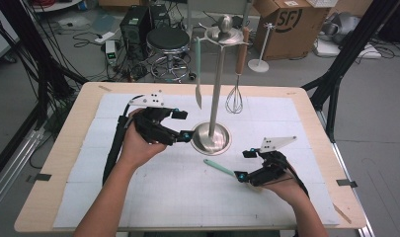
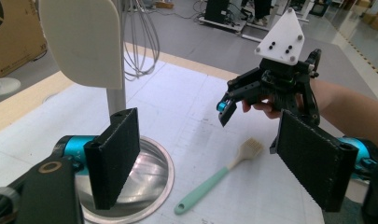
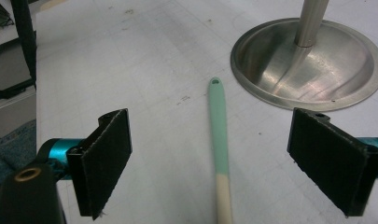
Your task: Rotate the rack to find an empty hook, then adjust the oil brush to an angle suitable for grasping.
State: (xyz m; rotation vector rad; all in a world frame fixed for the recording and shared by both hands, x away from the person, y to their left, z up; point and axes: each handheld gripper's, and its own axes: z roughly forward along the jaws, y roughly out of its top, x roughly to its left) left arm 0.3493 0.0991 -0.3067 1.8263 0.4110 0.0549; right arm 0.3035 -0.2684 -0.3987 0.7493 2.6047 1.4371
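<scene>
Two grippers are over the table (image 1: 64, 163), and we hold one in each hand. We start at the left. Our left gripper (image 1: 186, 124) sits near the middle of the white mat (image 1: 153, 197), closer to the far edge than the near one. Its jaws are spread wide with nothing between them. In the left gripper view, its left pad (image 2: 114, 156) hangs just over the rim of the shiny round base (image 2: 151, 179). We cannot tell if it touches the rim.

Next comes the metal stand (image 1: 217, 84), near the middle of the table. Its pole goes straight up from the base. Three tools hang from its top. A spatula (image 1: 198, 74) with a mint green handle hangs on the left side. A wire whisk (image 1: 235, 96) with a wooden handle hangs on the right side.

Just past the base, toward the near edge, a small brush (image 1: 218, 167) lies flat on the mat. It has a mint green handle and a pale head. The handle end with the little hole points at the base and stops near it, but they do not touch.

Last comes our right gripper (image 1: 242, 165), toward the right side of the mat. Its jaws are spread wide too. In the right gripper view the brush handle (image 3: 219, 135) lies between the two pads (image 3: 105, 161), and neither pad touches it.
</scene>
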